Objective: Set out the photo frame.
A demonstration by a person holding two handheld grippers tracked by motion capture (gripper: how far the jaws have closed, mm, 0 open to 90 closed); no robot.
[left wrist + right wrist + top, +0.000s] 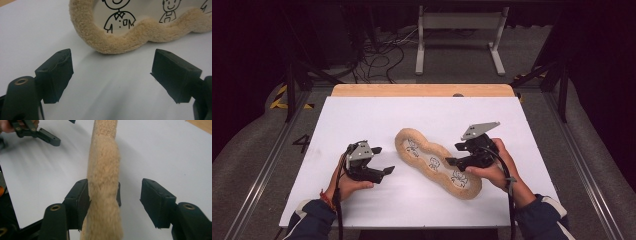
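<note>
A tan plush peanut-shaped pad (472,192) with cartoon figures drawn on its white inner face lies aslant in the middle of the white table (362,120). My left gripper (383,160) stands open just left of it, apart from it. In the left gripper view the jaws (112,75) are wide with bare table between them and the fuzzy rim (125,40) ahead. My right gripper (454,154) is at the pad's right side. Its open jaws (116,195) straddle the fuzzy rim (103,165): the left pad touches it, the right pad stands off.
A wooden strip (422,90) runs along the table's far edge. Beyond it on the floor are a white metal stand (459,30) and loose cables (382,55). One finger of my left gripper (50,139) shows at the top left of the right gripper view.
</note>
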